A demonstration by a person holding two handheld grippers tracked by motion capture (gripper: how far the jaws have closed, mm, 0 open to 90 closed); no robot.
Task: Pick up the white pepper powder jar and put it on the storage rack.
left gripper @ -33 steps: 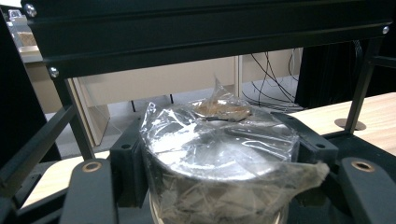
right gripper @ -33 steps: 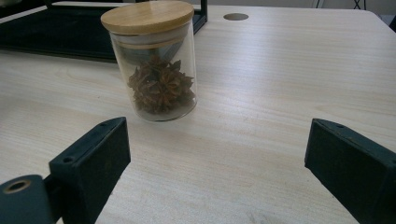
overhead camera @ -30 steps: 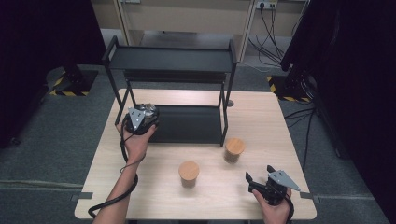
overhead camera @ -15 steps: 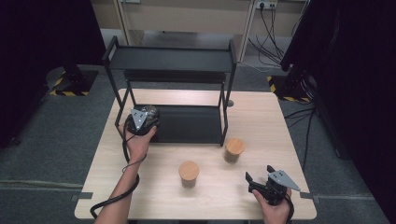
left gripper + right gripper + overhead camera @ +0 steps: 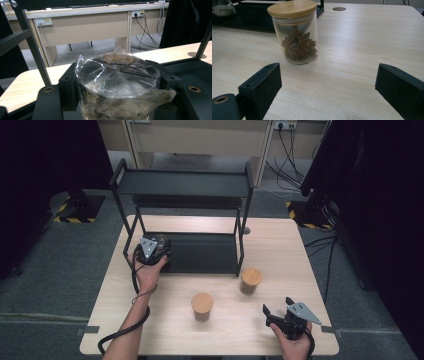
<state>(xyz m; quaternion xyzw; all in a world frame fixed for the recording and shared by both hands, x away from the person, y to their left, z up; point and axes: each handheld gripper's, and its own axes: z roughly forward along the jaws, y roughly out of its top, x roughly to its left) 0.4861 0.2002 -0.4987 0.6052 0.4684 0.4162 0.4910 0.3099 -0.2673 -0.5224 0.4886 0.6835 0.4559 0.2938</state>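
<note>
My left gripper [image 5: 154, 250] is shut on a glass jar [image 5: 116, 75] whose mouth is covered with crinkled clear film. It holds the jar at the left end of the black rack's lower shelf [image 5: 202, 254]; whether the jar touches the shelf I cannot tell. My right gripper [image 5: 276, 309] rests open at the table's front right, jaws wide apart with nothing between them [image 5: 329, 82]. A little beyond those jaws stands a glass jar of star anise with a bamboo lid [image 5: 295, 32], which in the high view sits right of the rack's front [image 5: 250, 280].
A second bamboo-lidded jar [image 5: 202, 306] stands at the front middle of the wooden table [image 5: 280, 250]. The rack's upper shelf [image 5: 182, 182] overhangs the back. A round cable hole [image 5: 339, 8] lies in the tabletop behind the right post. Cables trail from both grippers.
The left hand has sunk slightly with the film-covered jar at the rack's left end. The right gripper and both lidded jars have not moved.
</note>
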